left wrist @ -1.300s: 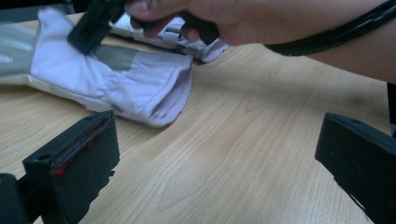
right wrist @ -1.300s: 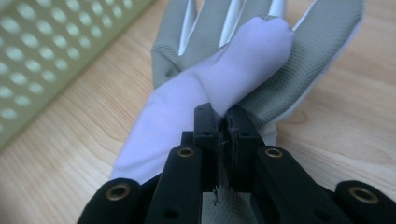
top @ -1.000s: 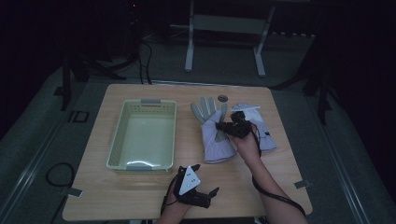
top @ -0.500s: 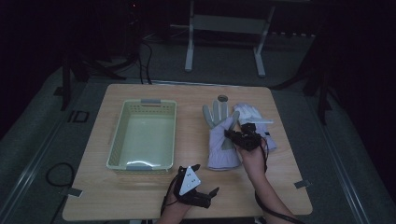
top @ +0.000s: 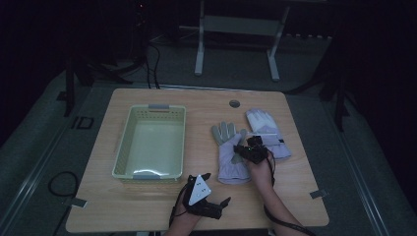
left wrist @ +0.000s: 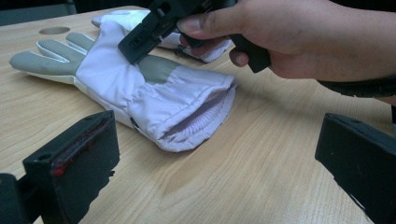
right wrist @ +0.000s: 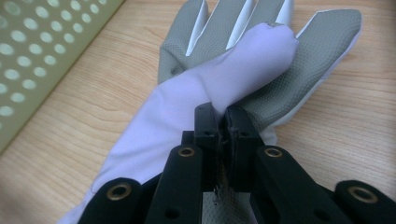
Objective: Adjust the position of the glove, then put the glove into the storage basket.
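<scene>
High view: dim overall. The room around my table (top: 147, 206) is nearly black; light from above falls on the tabletop alone. The basket (top: 126, 142) floor shows a pale glare patch. Detail is soft and grainy, and shadows under my hands are faint.

Left gripper view: bright, even light. The glove (left wrist: 140, 88) is sharp at its cuff; my near jaws at the bottom corners are slightly blurred. A soft shadow lies beside the cuff on the wood.

Right gripper view: bright. My jaws are sharp; the basket at upper left is out of focus. Wood grain blurs toward the edges.
</scene>
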The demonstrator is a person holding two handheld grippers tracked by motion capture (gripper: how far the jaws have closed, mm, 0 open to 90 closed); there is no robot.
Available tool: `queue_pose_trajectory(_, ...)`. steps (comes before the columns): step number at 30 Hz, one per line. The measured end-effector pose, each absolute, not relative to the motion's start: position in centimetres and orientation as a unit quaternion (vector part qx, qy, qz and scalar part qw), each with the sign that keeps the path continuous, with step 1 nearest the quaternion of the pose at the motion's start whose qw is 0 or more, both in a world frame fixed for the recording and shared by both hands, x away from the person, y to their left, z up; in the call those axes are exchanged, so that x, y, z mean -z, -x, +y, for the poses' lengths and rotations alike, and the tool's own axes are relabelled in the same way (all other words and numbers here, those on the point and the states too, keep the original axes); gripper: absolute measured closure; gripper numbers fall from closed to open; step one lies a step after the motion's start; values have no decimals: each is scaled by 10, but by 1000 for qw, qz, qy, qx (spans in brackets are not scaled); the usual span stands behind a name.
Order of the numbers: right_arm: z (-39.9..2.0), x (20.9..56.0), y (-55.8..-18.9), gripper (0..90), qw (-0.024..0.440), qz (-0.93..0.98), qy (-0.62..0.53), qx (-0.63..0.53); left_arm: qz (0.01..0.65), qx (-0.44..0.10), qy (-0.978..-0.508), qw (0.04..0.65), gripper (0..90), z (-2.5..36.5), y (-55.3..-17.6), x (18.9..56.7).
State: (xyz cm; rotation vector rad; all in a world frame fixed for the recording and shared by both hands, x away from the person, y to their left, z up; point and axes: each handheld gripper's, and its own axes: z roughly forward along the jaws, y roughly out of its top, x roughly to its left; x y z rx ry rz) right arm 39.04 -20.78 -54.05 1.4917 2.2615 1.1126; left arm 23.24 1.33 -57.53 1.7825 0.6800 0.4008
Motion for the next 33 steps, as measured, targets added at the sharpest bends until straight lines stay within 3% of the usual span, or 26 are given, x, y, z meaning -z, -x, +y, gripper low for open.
queue_pose_trajectory(4,-208,542,-389,840,110,765,-508,-380,290,-169,-756,562,0,14,-233,575)
queue_pose_trajectory(7,-210,538,-387,781,114,763,-506,-385,291,-169,-756,561,0,13,-233,575)
queue_pose_trajectory(10,-215,530,-385,630,127,762,-499,-392,290,-172,-757,559,1,13,-233,575)
queue_pose_trajectory(11,-217,526,-384,539,131,764,-493,-394,290,-172,-758,559,0,13,-233,575)
queue_pose_trajectory(12,-217,526,-384,539,131,764,-493,-394,290,-172,-758,559,1,13,-233,575)
queue_pose_trajectory(13,-221,523,-385,417,139,772,-479,-395,290,-178,-758,556,0,12,-232,575)
queue_pose_trajectory(15,-226,519,-385,308,138,779,-462,-401,291,-186,-756,556,0,11,-231,575)
queue_pose_trajectory(19,-236,517,-385,170,117,794,-434,-409,296,-186,-755,555,0,10,-232,575)
queue_pose_trajectory(21,-241,518,-385,139,103,804,-424,-405,300,-182,-754,554,0,11,-233,575)
queue_pose_trajectory(26,-249,522,-382,161,85,813,-410,-405,301,-181,-756,552,0,10,-234,575)
queue_pose_trajectory(29,-254,518,-375,161,131,830,-355,-410,297,-152,-761,556,0,10,-237,575)
queue_pose_trajectory(33,-264,511,-371,149,144,838,-337,-404,299,-133,-775,541,1,10,-244,567)
